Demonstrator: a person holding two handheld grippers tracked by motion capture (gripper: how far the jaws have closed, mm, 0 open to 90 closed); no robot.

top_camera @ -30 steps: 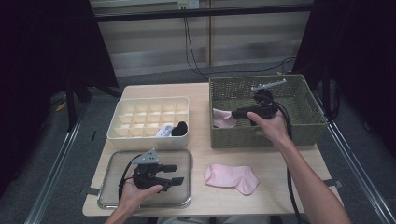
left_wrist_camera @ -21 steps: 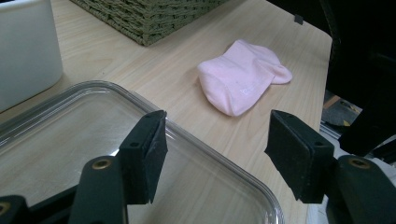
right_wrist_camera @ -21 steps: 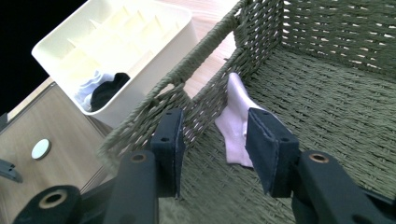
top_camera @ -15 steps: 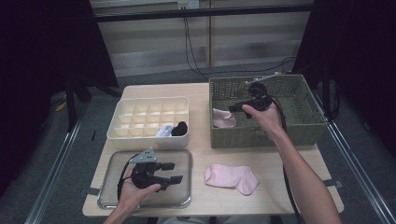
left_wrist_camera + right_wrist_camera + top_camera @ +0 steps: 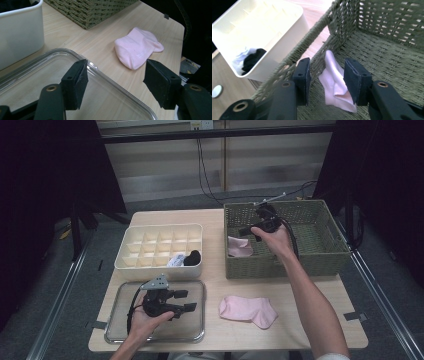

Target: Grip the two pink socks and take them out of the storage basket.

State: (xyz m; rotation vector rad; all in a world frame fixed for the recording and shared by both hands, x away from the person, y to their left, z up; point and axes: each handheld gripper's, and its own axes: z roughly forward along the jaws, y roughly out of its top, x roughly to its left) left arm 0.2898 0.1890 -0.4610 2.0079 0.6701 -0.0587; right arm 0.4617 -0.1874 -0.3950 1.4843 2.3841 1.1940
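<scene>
The right hand-held gripper (image 5: 326,82) is held inside the wicker basket (image 5: 320,240), jaws spread and empty, with a pink sock (image 5: 334,82) lying against the basket wall just beyond them. The left hand-held gripper (image 5: 117,85) is held over the clear tray (image 5: 50,75), jaws spread wide around nothing, while a second pink sock (image 5: 137,47) lies on the worktop (image 5: 82,37) beside the tray.

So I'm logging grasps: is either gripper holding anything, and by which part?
Nothing is held. The right gripper stands open above the pink sock in the basket; the left gripper is empty.

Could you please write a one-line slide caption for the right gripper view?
Open right hand-held gripper poised over a pink sock lying against the wicker basket's wall.
</scene>
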